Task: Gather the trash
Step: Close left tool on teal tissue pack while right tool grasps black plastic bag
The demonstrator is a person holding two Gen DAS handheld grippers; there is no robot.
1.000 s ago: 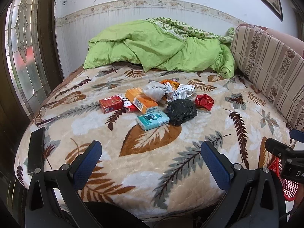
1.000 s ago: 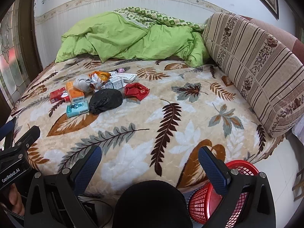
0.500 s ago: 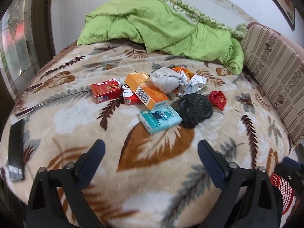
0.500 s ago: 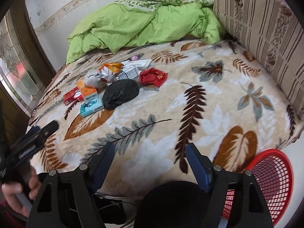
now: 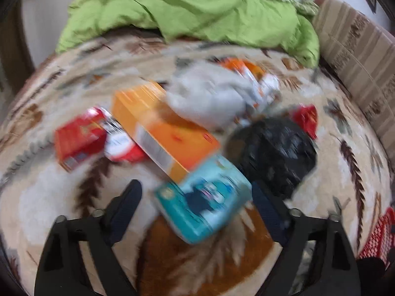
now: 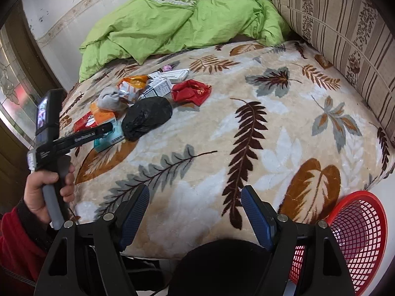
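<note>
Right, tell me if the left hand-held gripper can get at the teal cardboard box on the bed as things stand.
Probably yes. The left hand-held gripper has the teal cardboard box straight ahead between its closing jaws, nothing lying on top. The orange cardboard box and the black plastic bag crowd its far side, so they might get nudged.

Around the teal box (image 5: 203, 197) things crowd in: an orange box (image 5: 160, 128) leans on its far edge, and a black bag (image 5: 271, 153) sits just to its right. Toward the bed's foot from the box, the blanket (image 6: 246, 172) lies bare. The left gripper (image 5: 195, 204), closing, straddles the box with gaps both sides.
</note>
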